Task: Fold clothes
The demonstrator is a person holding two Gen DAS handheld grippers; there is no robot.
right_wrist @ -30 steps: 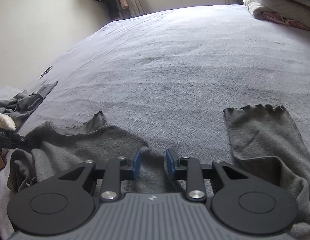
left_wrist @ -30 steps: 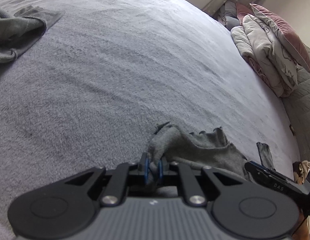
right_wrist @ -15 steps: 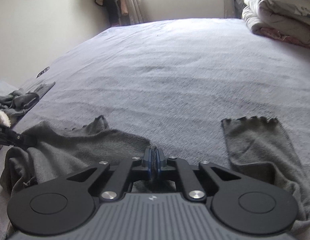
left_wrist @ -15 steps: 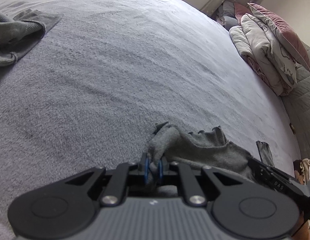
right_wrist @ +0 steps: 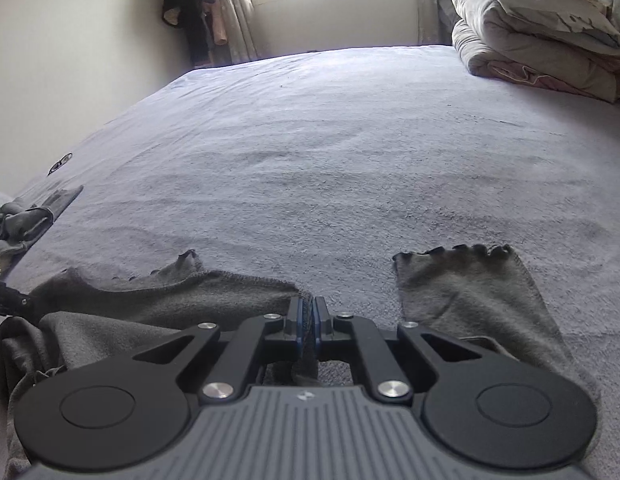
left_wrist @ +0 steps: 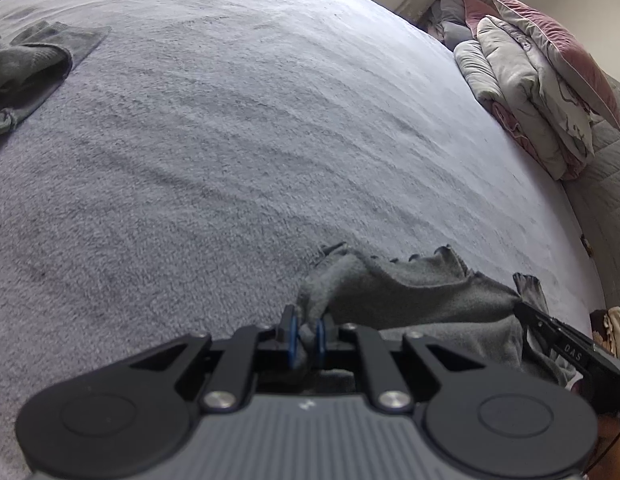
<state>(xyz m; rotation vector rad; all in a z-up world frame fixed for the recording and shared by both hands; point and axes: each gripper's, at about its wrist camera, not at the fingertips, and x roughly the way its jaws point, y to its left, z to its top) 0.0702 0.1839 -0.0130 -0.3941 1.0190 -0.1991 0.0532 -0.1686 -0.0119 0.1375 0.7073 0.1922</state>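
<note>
1. Two grippers both pinch the same grey garment (right_wrist: 158,304) on the bed (right_wrist: 349,160). The left gripper (left_wrist: 306,338) has its jaws almost shut, with a bunched corner of cloth squeezed between them. The right gripper (right_wrist: 308,322) has its jaws shut tight on a thin edge of cloth.
2. That thin edge could slip out if the right gripper pulls hard or fast.
3. Pulling the two grippers unevenly could twist the garment, and the fold would come out crooked.
4. Just past the jaws, a frilly-edged part (right_wrist: 469,292) lies flat on the bed. It could drag and crumple.
5. Farther away, another grey garment (left_wrist: 26,68) lies in a heap, well apart.
6. Folded bedding (right_wrist: 541,36) sits at the far end.
</note>
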